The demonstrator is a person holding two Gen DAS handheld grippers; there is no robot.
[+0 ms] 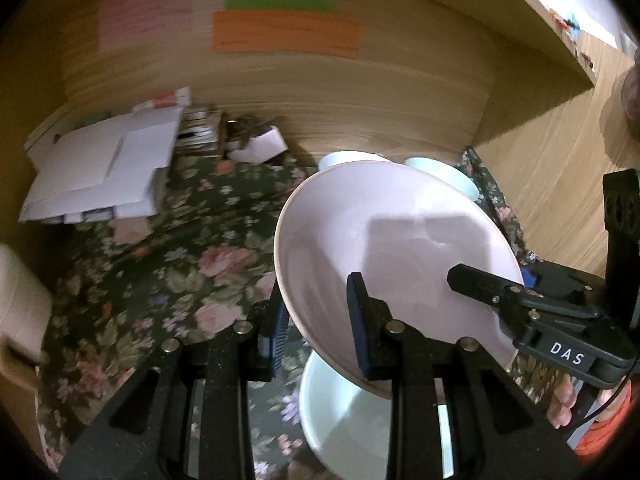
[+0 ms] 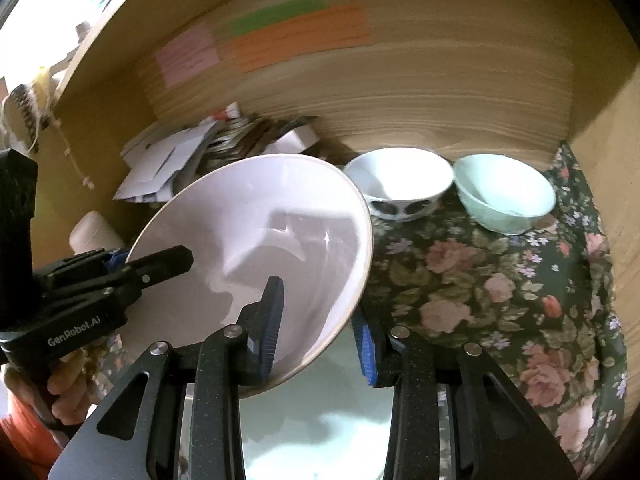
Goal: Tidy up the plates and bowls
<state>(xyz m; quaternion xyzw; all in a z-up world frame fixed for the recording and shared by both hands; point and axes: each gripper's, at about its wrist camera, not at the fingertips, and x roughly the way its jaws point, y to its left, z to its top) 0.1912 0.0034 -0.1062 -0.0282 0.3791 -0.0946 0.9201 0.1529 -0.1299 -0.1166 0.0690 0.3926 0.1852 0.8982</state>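
Pink plate (image 1: 384,240) is held tilted above a pale green plate (image 1: 340,420) on the floral cloth (image 1: 160,280). Its rim is straddled by the left gripper (image 1: 320,324) and right gripper (image 2: 320,316), jaws partly apart, grip uncertain. Behind, a white bowl (image 2: 400,184) and mint bowl (image 2: 504,192) appear empty.

Dark floral cloth (image 2: 480,292) covers the bench. At the back left, a heap of white papers and envelopes (image 1: 104,168) w/ a small white box (image 1: 260,146) just beside it. On the wood back panel (image 1: 360,92): pink (image 1: 144,16), green (image 1: 280,0) and orange (image 1: 286,34) sticky notes (writing too blurred to read).
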